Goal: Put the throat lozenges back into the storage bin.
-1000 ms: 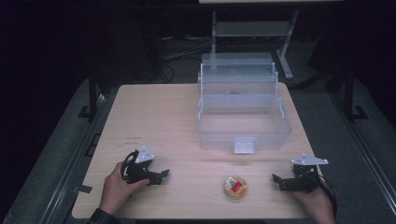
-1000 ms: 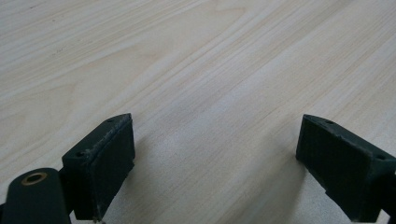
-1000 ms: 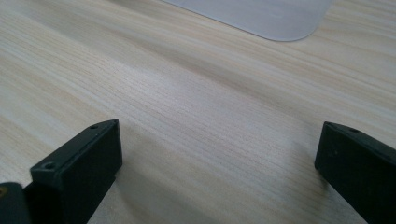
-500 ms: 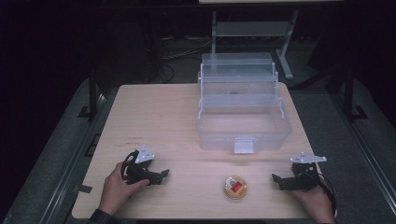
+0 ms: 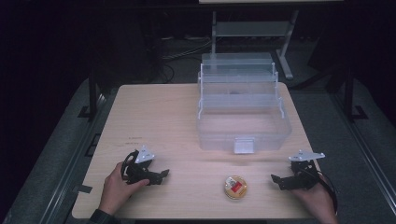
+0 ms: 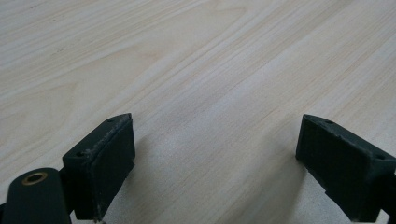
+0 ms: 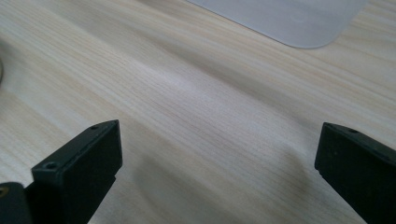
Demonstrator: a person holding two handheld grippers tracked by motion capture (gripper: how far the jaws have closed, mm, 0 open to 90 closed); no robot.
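High view: a small round tin with a red-and-yellow lid point(image 5: 235, 187) lies just in front of the open clear plastic tiered box point(image 5: 243, 109), between the left gripper point(image 5: 162, 174) and right gripper point(image 5: 275, 179), both resting low, seemingly poised to begin.

Gripper views: each one's jaws gape, empty, over the pale wooden table point(image 6: 196, 70). Nothing has shifted since a second ago.

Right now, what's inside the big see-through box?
The clear box stands open, its tiered trays stepped back. The bottom bin looks empty. A small dark spot sits on one upper tray; the high view is too blurry to tell what. The small round container lies outside, in front.
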